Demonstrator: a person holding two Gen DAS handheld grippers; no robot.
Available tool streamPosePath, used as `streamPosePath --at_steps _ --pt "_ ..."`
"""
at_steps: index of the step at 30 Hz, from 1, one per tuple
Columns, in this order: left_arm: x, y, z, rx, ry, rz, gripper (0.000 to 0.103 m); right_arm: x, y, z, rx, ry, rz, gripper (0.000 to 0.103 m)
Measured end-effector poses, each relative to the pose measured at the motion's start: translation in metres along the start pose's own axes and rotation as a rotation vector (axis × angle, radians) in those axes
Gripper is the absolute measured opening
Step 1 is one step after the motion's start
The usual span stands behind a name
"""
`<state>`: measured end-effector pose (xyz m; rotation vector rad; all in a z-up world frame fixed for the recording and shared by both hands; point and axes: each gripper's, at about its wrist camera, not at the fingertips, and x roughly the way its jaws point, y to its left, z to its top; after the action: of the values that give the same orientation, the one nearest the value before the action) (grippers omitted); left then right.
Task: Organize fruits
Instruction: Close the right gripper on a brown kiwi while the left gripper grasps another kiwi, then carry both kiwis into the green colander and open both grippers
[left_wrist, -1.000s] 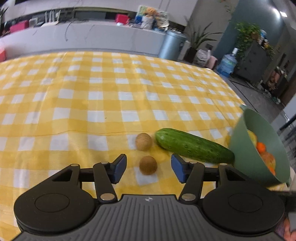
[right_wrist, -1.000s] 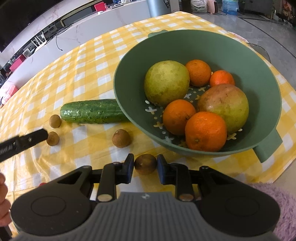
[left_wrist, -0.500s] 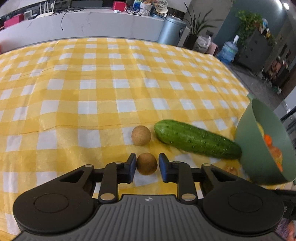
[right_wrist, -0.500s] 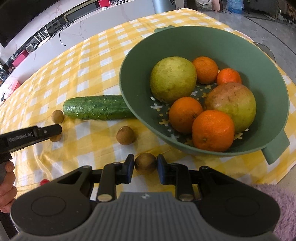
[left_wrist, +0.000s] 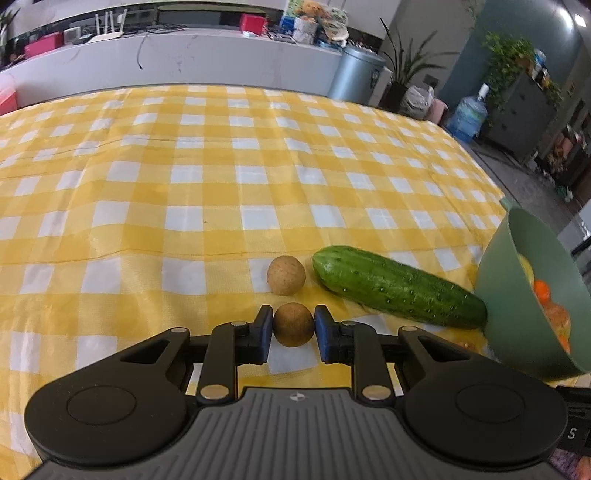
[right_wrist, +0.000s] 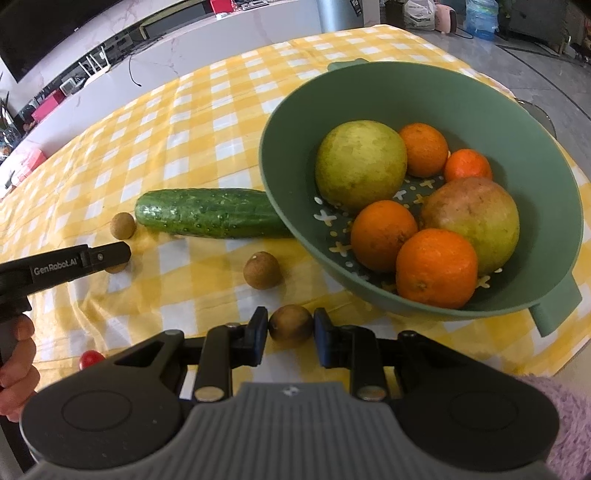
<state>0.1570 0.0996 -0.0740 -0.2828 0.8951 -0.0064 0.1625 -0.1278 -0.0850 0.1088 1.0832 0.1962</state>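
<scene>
Two longans (left_wrist: 293, 325) (right_wrist: 290, 322) pinched, green bowl (right_wrist: 546, 206) close by.

A yellow-checked cloth (left_wrist: 229, 184) covers the tabletop. Beyond it stand a grey bin (left_wrist: 355, 75) and a water bottle (left_wrist: 469, 116).

The yellow-and-white checked tablecloth (left_wrist: 207, 184) looks like thin woven cloth, matt, with creases and fold lines. The cucumber (left_wrist: 397, 287) has glossy dark green skin, bumpy with small warts. The longans (right_wrist: 261, 270) have dull tan rind, finely rough and speckled. The green colander bowl (right_wrist: 461, 92) looks like smooth matt plastic. The oranges (right_wrist: 436, 267) show pitted, slightly shiny peel; the pale green fruit (right_wrist: 360, 162) is smoother, faintly mottled. Both grippers are matt black plastic with a ribbed grey housing (left_wrist: 295, 435) and bright metal pivot pins (left_wrist: 213, 391).
</scene>
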Motion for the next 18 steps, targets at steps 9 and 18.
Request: streamPosePath --at_steps 9,18 --pt "-0.034 -0.01 0.004 -0.028 -0.112 -0.083 0.027 -0.012 -0.009 0.003 0.067 -0.082 0.173 0.023" --pt "-0.046 -0.033 0.0 -0.055 -0.178 -0.268 0.027 -0.027 -0.047 0.005 0.33 -0.173 0.457 0.023"
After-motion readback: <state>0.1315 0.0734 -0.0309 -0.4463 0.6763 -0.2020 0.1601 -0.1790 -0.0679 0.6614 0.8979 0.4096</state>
